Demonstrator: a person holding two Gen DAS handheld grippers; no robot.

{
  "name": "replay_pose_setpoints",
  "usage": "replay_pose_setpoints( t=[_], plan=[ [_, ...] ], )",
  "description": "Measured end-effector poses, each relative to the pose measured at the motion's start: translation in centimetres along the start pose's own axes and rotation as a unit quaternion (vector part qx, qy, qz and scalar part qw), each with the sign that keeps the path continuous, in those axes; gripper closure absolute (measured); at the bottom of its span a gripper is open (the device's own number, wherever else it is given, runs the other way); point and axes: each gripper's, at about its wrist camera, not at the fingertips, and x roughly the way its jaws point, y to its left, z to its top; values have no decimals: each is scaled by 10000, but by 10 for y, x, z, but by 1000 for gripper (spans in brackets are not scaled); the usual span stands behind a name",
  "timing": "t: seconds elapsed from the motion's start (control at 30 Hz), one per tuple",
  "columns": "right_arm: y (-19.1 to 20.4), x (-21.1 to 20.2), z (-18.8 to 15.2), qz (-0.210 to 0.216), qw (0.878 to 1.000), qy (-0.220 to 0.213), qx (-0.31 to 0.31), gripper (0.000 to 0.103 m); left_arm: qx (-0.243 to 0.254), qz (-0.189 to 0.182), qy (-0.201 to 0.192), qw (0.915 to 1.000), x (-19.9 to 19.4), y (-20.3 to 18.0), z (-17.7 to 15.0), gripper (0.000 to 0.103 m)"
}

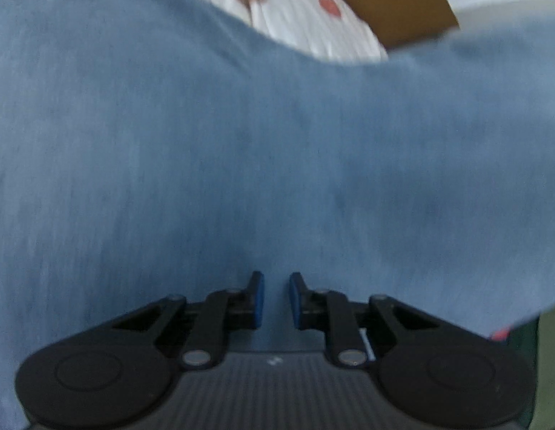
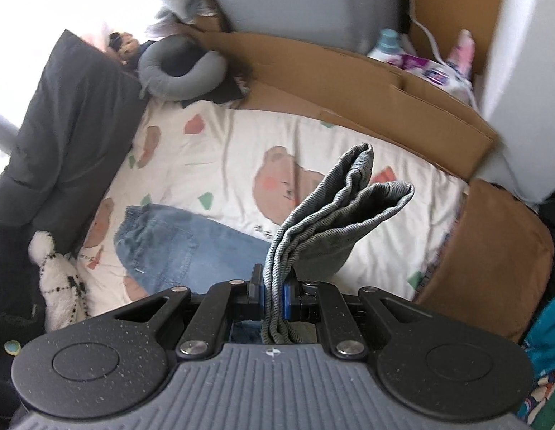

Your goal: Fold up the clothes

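A pair of blue jeans (image 2: 170,247) lies on the bear-print bed sheet (image 2: 213,157); its waistband end is at the left. My right gripper (image 2: 275,288) is shut on the folded leg ends of the jeans (image 2: 334,208), which stick up past the fingers above the bed. In the left wrist view the blue denim (image 1: 241,150) fills almost the whole frame, blurred. My left gripper (image 1: 276,295) hovers close over it, its jaws slightly apart with nothing between them.
Brown cardboard (image 2: 367,82) lines the far side of the bed. A dark pillow (image 2: 62,136), a grey neck pillow (image 2: 180,68) and a white plush toy (image 2: 58,279) sit at the left. A brown cushion (image 2: 492,258) is at the right.
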Motion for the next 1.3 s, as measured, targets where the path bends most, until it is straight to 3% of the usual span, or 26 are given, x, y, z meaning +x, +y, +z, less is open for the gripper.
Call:
replay_pose_setpoints(
  t=[0.1,0.2,0.3,0.37,0.57,0.87,1.13,1.3],
  plan=[
    [24,5,12,75,9999,-10,-137,95,136,70,108,9998,-8,-1,-9,90],
    [46,11,20,154,9994,54,-303,95,157,214,-242,9994,-40,6,-7,90],
    [68,20,28,207,9984,157,-510,95,-110,226,-787,9966,-84,22,-5,81],
    [80,25,33,286,9979,184,-558,95,-403,274,-1224,9913,-114,37,-6,75],
    [110,51,40,639,9961,197,-571,95,-1196,328,-2301,9652,-176,77,-22,73],
    [146,125,49,1105,9921,378,-457,95,-1687,450,-2542,9513,-172,107,-41,73],
    [172,182,52,1302,9905,414,-165,95,-1879,491,-3047,9324,-207,123,-50,73],
    [190,203,58,1499,9875,474,-142,95,-1770,579,-3112,9319,-211,122,-51,73]
  ],
)
